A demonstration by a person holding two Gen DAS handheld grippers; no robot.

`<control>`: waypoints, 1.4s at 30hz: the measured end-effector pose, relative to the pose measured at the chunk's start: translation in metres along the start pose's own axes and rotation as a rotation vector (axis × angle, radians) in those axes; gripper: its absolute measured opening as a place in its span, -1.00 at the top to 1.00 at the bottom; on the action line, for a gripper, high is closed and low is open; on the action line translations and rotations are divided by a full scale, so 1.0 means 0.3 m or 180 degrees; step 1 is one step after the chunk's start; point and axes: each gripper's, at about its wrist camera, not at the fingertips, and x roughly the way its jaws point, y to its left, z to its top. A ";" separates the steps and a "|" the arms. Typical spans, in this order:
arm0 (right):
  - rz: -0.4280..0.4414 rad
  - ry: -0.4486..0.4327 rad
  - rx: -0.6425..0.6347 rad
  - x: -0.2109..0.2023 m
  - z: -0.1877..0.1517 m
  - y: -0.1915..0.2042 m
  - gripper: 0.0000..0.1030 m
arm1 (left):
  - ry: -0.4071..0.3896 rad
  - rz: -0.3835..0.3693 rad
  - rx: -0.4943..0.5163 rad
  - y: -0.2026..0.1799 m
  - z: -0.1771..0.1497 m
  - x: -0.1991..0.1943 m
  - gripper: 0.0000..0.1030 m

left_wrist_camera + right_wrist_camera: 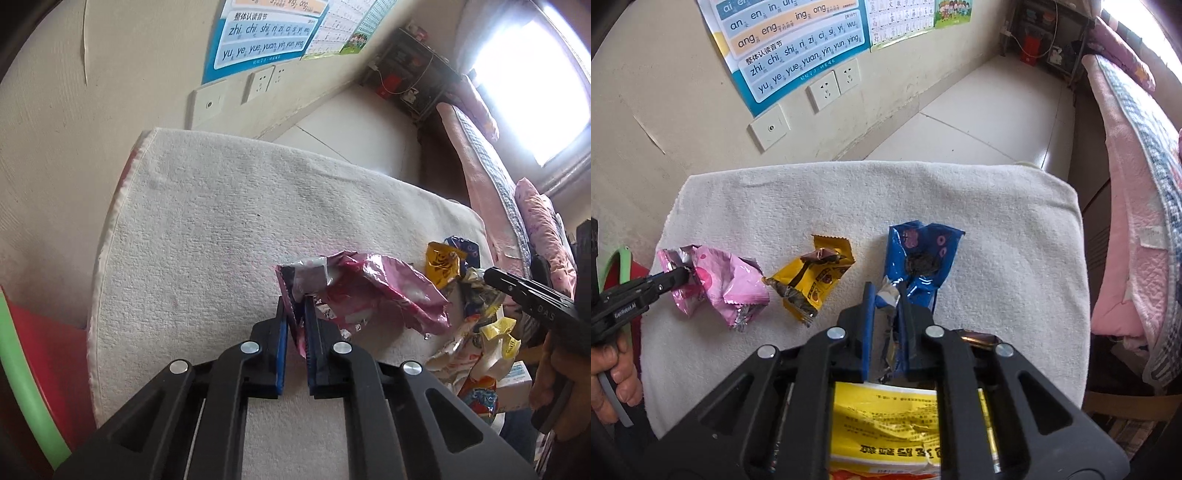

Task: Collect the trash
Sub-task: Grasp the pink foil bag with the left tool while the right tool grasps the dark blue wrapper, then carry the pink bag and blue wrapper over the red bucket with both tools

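Both tongs (295, 314) (886, 295) clamped on wrappers (369, 291) (923, 254)

Daylight floods in from a window (532, 85) at the upper right of the left wrist view, blown out to plain white with no detail. In the right wrist view the same glare bleaches the top right corner. The white towel (849, 206) is evenly lit, with only soft, faint shadows under the wrappers. Foil on the pink wrapper (373, 288) catches small highlights. Both views bend strongly at the edges, with dark vignetted corners. The wall poster (790, 48) text reads sharp; near parts at the bottom are slightly soft.
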 end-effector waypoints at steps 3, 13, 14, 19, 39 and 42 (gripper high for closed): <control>0.0032 -0.0016 0.0017 -0.009 -0.003 -0.001 0.85 | -0.0029 -0.0005 0.0019 -0.008 -0.006 -0.020 0.93; 0.0106 -0.0320 0.0079 -0.145 -0.002 -0.006 0.85 | -0.0238 0.0087 0.0211 -0.060 -0.014 -0.147 0.94; 0.0105 -0.0353 0.0068 -0.159 -0.003 -0.003 0.85 | -0.0249 0.0083 0.0209 -0.063 -0.017 -0.159 0.94; 0.0116 -0.0430 0.0019 -0.211 -0.020 0.013 0.85 | -0.0295 0.0123 0.0239 -0.080 -0.044 -0.215 0.94; 0.0342 -0.0577 -0.0179 -0.372 -0.168 0.154 0.85 | -0.0564 0.0219 0.0157 -0.040 -0.181 -0.490 0.94; 0.0361 -0.0590 -0.0215 -0.386 -0.178 0.182 0.85 | -0.0601 0.0227 0.0125 -0.024 -0.198 -0.524 0.94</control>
